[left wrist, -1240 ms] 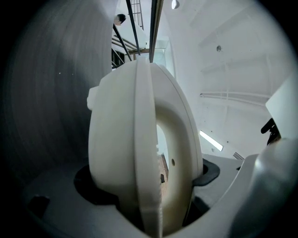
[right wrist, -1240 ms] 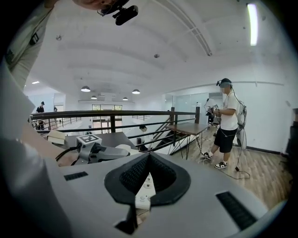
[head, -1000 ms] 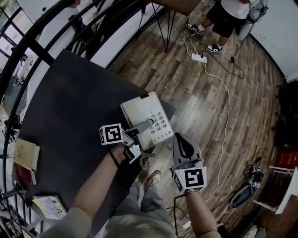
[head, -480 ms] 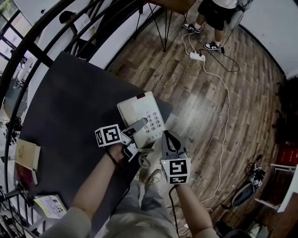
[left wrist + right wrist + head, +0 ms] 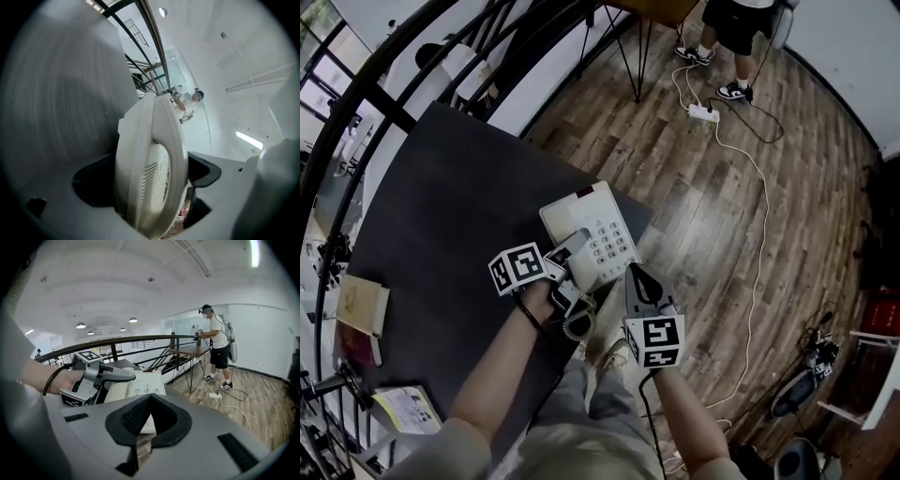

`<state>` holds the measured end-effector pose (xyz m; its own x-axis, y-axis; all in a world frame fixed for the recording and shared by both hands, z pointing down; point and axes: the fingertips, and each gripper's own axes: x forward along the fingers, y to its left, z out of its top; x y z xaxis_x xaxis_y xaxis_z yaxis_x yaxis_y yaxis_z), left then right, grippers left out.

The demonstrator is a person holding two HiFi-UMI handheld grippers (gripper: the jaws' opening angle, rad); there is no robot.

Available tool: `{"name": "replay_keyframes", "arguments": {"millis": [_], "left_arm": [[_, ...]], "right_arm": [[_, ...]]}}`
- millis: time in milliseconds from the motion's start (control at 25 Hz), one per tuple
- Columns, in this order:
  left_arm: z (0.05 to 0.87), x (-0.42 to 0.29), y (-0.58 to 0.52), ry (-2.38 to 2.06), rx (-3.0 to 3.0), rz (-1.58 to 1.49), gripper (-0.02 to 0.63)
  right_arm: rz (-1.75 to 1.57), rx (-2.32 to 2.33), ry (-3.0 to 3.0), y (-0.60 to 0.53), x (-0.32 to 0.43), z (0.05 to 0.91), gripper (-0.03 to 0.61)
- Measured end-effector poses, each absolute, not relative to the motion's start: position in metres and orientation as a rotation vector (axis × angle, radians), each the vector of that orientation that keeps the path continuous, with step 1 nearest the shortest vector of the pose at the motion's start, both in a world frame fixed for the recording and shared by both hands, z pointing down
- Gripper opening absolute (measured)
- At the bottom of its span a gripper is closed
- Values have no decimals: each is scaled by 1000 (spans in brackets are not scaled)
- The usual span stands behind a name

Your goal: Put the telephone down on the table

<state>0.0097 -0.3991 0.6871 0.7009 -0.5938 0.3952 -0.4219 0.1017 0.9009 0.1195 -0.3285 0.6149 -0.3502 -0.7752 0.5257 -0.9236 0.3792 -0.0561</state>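
The dark table (image 5: 450,216) carries 1 telephone (image 5: 586,211), set on the corner that meets the wooden floor (image 5: 694,234). Well left of the telephone, at the table's opposite edge, lies 1 tan book (image 5: 358,307). 1 printed booklet (image 5: 405,409) lies lower left of the telephone. Up and right of the telephone, 1 white power strip (image 5: 703,113) and its cable (image 5: 763,211) lie on the floor.
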Motion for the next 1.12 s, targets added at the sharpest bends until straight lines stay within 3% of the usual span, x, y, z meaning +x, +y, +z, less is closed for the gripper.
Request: {"name": "replay_keyframes", "arguments": {"millis": [600, 1120], "left_arm": [[688, -8, -387, -1026, 1359, -83, 445], [630, -18, -363, -1071, 1419, -72, 445]], "right_arm": [[505, 1514, -2256, -316, 122, 583, 0], [429, 1563, -2284, -302, 139, 535, 0]]}}
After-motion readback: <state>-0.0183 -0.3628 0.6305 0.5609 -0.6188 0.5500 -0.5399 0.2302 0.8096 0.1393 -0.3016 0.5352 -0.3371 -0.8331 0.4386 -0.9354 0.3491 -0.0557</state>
